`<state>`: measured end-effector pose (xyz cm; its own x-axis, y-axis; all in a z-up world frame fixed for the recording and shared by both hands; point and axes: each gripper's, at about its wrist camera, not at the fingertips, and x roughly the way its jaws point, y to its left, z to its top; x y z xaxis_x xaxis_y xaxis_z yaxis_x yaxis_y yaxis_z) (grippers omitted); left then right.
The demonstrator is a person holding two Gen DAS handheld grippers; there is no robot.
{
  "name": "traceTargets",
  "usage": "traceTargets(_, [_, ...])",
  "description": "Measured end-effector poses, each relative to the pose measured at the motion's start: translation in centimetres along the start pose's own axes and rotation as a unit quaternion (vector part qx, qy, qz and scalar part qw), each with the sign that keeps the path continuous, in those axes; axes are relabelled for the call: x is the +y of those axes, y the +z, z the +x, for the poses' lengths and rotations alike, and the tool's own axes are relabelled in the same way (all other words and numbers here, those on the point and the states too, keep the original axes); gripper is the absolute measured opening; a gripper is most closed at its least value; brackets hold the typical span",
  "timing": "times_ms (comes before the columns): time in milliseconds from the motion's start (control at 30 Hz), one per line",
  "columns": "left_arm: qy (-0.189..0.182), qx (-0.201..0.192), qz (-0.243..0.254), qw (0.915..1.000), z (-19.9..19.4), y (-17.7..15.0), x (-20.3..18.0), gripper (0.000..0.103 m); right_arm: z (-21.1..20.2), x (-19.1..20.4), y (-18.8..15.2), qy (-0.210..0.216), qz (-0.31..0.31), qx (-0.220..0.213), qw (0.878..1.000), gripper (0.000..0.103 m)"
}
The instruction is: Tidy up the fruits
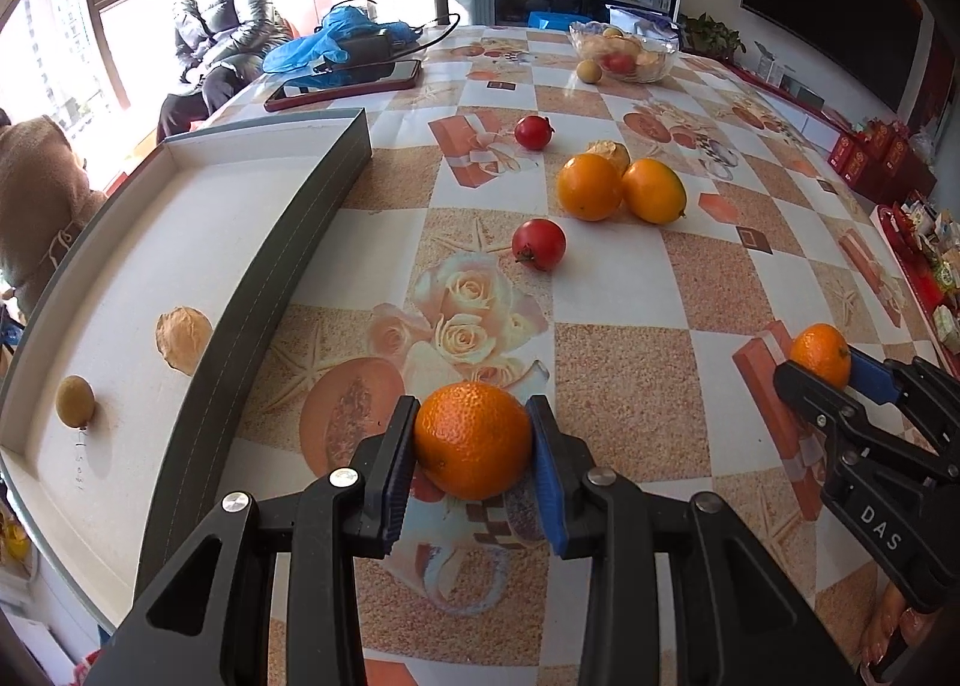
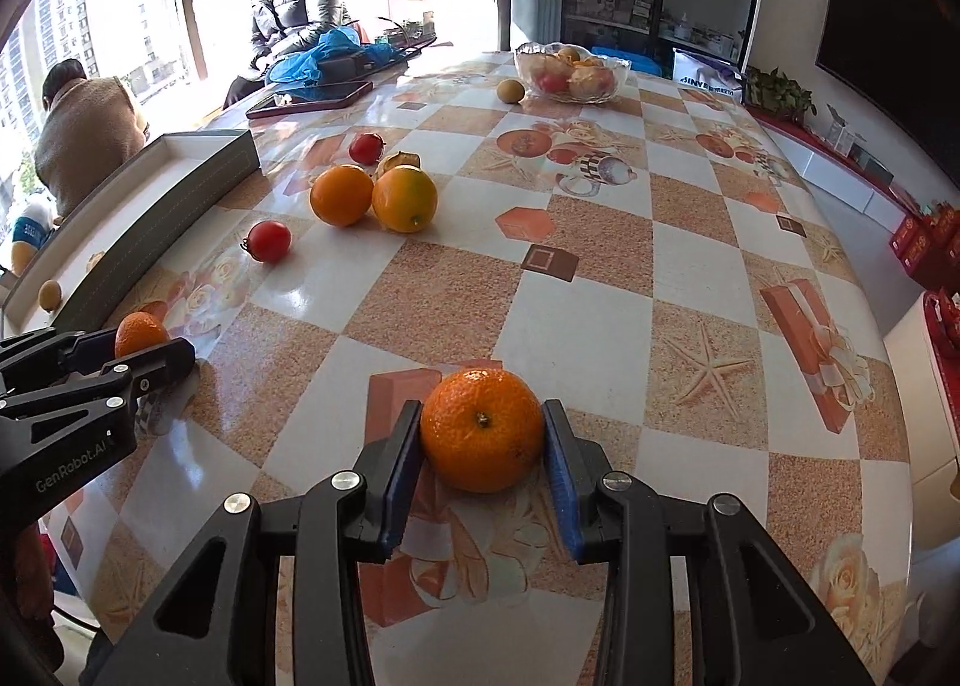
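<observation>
Orange peel fills the gap in both grippers. The left gripper [image 1: 473, 446] has its pads pressed against either side of a mandarin [image 1: 473, 439], clamped on it low over the patterned tablecloth [image 1: 630, 386]; whether the fruit is already lifted cannot be told. The right gripper [image 2: 482, 434] is likewise closed around a second mandarin [image 2: 482, 429], stem end facing the camera.

Just to the left of the left gripper runs the dark wall of the shallow box tray [image 1: 264, 290], whose pale floor holds a walnut [image 1: 183, 339] and a small brownish-green fruit [image 1: 75, 401]. Ahead of both grippers lie a red fruit [image 1: 539, 243], two larger oranges [image 1: 590, 187] touching each other, and another red fruit [image 1: 533, 132] beyond. Far ahead stands a glass bowl [image 1: 624, 50] of fruit.

The step in hand looks like the grasp-and-carry of two mandarins at once. Next, the left gripper likely needs to rise over the tray wall and release inside, clear of the walnut; the right must travel further leftward.
</observation>
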<state>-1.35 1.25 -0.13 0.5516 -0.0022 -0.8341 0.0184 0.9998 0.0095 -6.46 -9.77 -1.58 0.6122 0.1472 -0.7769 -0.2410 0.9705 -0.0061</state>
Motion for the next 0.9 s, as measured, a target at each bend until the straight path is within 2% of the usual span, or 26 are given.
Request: traceTargets(900, [0.000, 0.000, 0.000, 1.0000, 0.03, 0.06, 0.04, 0.039, 0.13, 0.10, -0.13, -0.001, -0.001, -0.009, 1.000, 0.040])
